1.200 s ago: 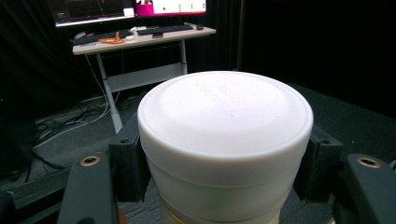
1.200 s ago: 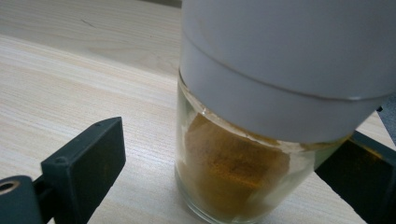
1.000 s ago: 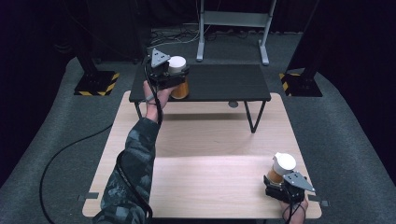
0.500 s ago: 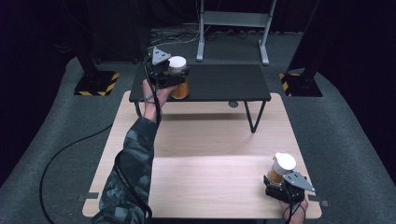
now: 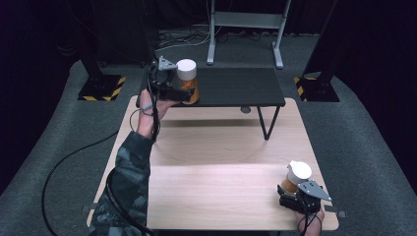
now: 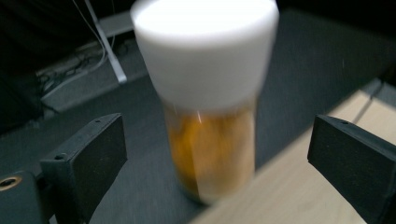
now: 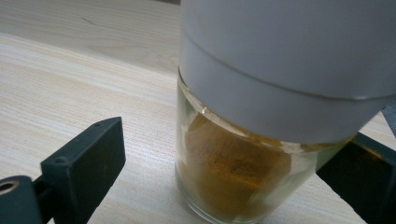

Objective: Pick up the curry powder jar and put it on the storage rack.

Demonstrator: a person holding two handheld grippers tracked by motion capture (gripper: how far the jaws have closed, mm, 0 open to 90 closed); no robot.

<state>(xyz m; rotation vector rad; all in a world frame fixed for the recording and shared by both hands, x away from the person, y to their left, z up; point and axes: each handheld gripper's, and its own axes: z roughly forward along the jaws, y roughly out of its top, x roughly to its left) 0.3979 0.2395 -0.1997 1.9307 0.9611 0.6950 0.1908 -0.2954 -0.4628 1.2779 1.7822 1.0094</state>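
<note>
**Two capped glass jars of orange-brown powder, one at each gripper**

The far jar (image 5: 187, 81) stands upright on the black raised shelf (image 5: 236, 86) at the back of the worktop (image 5: 216, 147), near the shelf's left front corner. It is clear glass under a tall white cap (image 6: 205, 51); orange-brown contents fill most of the glass below the cap. In the left gripper view it is slightly blurred, and its base sits at the shelf's front edge, with pale wood showing below.

The left gripper (image 5: 169, 88) reaches in from the left side of this jar. Its jaws stand wide apart, one on either side of the jar, with a clear gap between each and the glass; they hold nothing.

The near jar (image 5: 296, 178) stands on the light wooden worktop near its front right corner. Its white cap (image 7: 289, 60) is broad and has a seam ring around it. Inside, a clump of orange-brown powder (image 7: 233, 172) lies against the glass wall and the bottom, leaving clear glass above it on one side.

The right gripper (image 5: 300, 196) sits just behind this jar on the person's side. In the right gripper view one jaw is well clear of the glass; the other is partly hidden behind the jar, and whether it touches cannot be told. The jaws are spread wider than the jar.

A camouflage sleeve (image 5: 125, 187) covers the person's left forearm, and a black cable (image 5: 64, 162) trails over the grey floor (image 5: 364, 128).
</note>
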